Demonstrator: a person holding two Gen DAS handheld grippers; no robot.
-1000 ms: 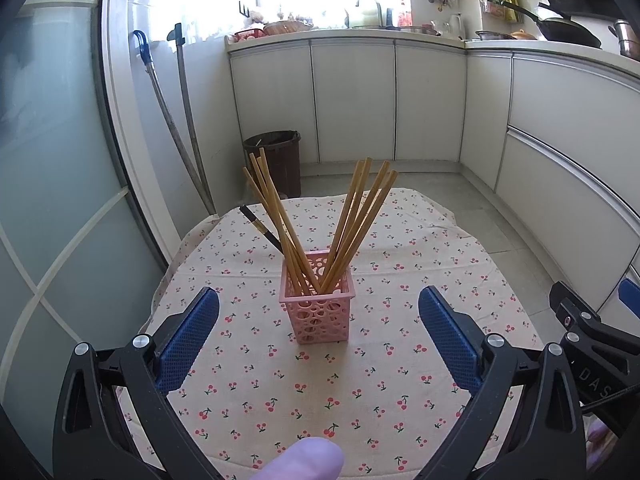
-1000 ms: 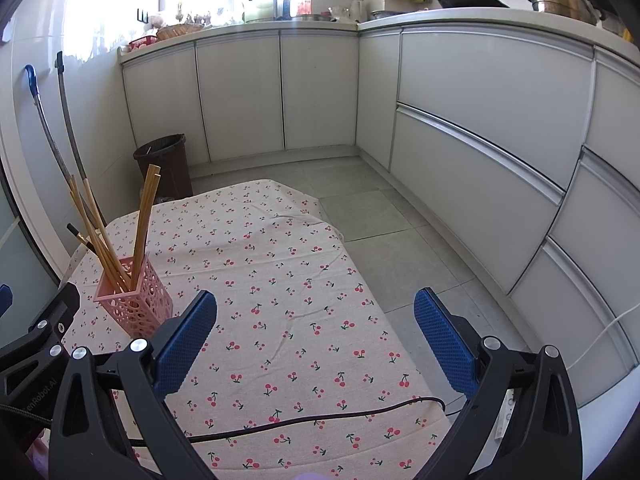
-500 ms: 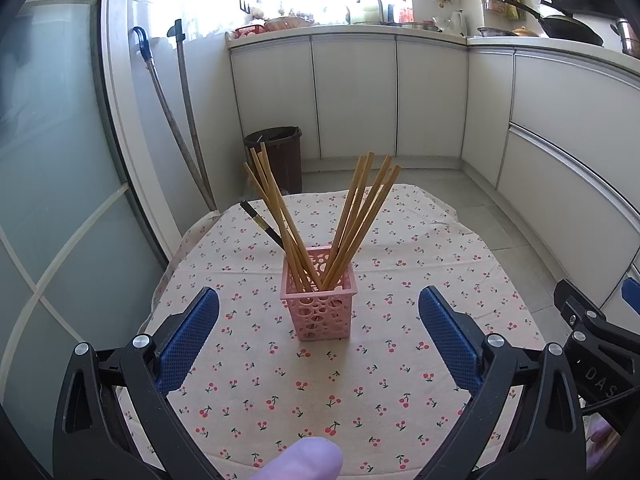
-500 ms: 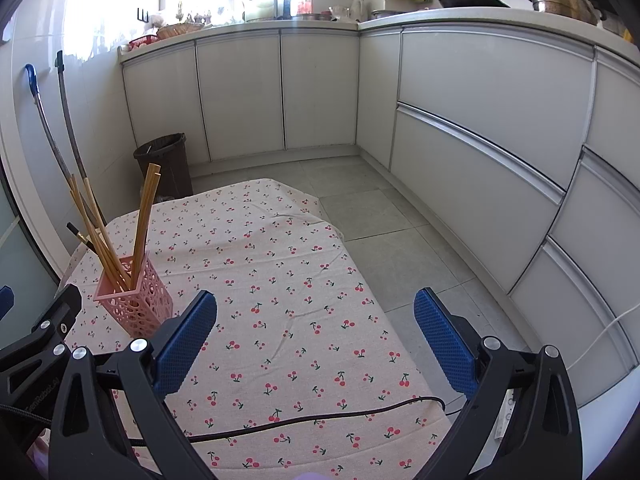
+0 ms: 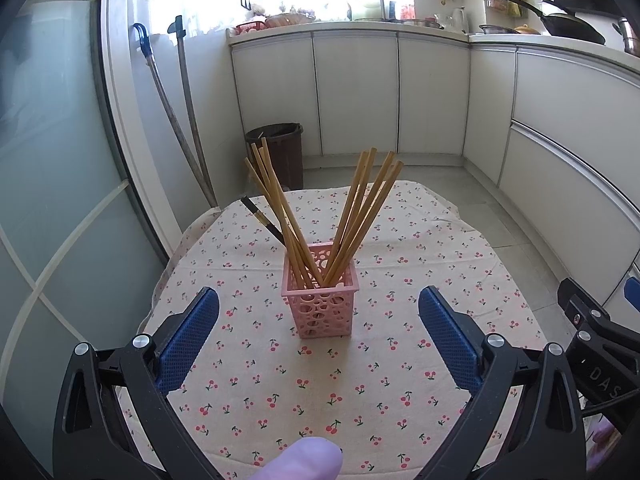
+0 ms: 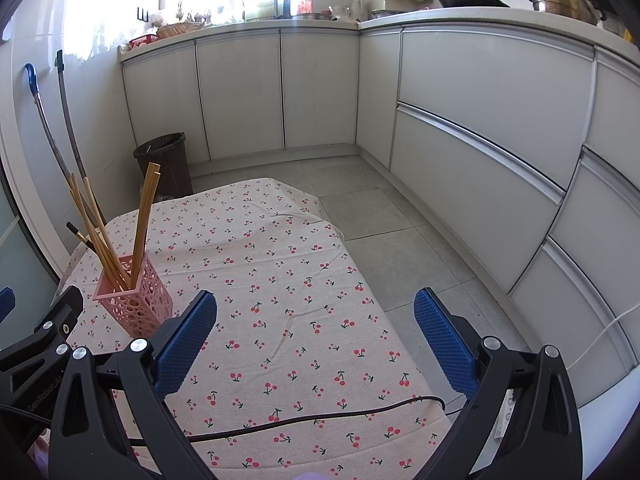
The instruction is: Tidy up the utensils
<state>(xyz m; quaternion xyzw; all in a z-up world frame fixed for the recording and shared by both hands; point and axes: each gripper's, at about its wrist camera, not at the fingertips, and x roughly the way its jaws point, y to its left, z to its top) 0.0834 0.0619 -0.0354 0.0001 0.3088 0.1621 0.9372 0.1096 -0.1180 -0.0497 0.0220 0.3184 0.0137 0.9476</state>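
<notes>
A pink perforated holder (image 5: 320, 292) stands upright on the cherry-print tablecloth (image 5: 280, 380). Several wooden chopsticks (image 5: 360, 208) lean out of it to both sides, and one dark chopstick (image 5: 260, 218) leans out to the left. My left gripper (image 5: 318, 328) is open and empty, facing the holder from the near side, a little back from it. My right gripper (image 6: 316, 336) is open and empty over the cloth, to the right of the holder (image 6: 134, 304), whose chopsticks (image 6: 140, 224) show in the right wrist view too.
A black cable (image 6: 320, 420) lies across the near cloth. The table's right edge drops to grey floor tiles (image 6: 380, 232). A dark bin (image 5: 278, 152) and two leaning poles (image 5: 188, 128) stand behind the table. White cabinets (image 6: 480, 128) line the back and right.
The left gripper has drawn back slightly from the holder. The right gripper has hardly moved. Both stay open.
</notes>
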